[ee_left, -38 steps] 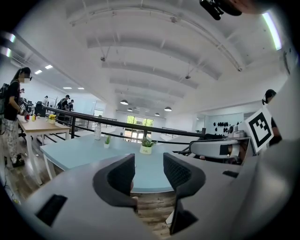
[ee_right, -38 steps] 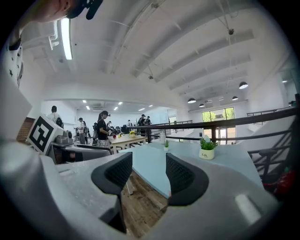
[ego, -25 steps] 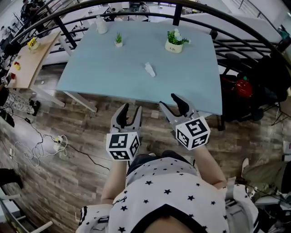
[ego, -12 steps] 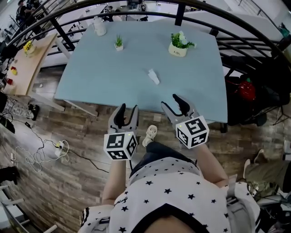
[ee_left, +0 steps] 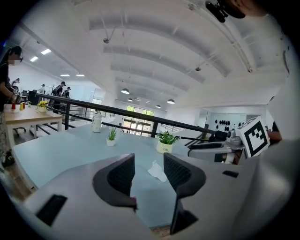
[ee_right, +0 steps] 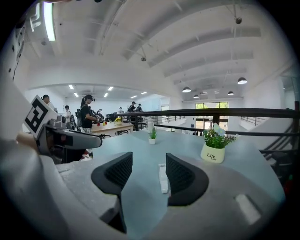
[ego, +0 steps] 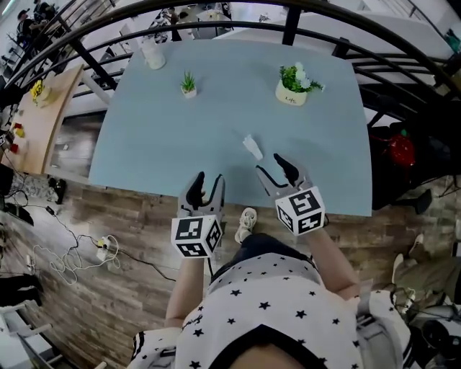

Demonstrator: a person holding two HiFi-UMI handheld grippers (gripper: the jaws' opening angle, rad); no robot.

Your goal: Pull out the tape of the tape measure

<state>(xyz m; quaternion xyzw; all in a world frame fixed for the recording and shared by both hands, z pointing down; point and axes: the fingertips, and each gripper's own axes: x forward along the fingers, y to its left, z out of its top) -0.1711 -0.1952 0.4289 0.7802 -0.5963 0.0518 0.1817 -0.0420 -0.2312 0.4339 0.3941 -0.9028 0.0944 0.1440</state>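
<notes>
A small white tape measure (ego: 252, 148) lies flat on the pale blue table (ego: 158, 130), a little in from its near edge. My right gripper (ego: 269, 163) hovers just short of it, open, with nothing between the jaws. In the right gripper view the tape measure (ee_right: 162, 178) shows in the gap between the jaws, further along the table. My left gripper (ego: 208, 179) is over the table's near edge, to the left, open and empty. In the left gripper view the tape measure (ee_left: 157, 171) lies ahead, slightly right.
A potted plant (ego: 295, 83) in a white pot, a tiny plant (ego: 188, 84) and a white bottle (ego: 151, 54) stand at the table's far side. A black railing (ego: 288, 21) runs behind the table. A wooden table (ego: 36, 108) stands at left.
The person has stepped up to the table. Both grippers moved forward from over the floor to the table's near edge, the right one close to the tape measure. Both stayed open.
</notes>
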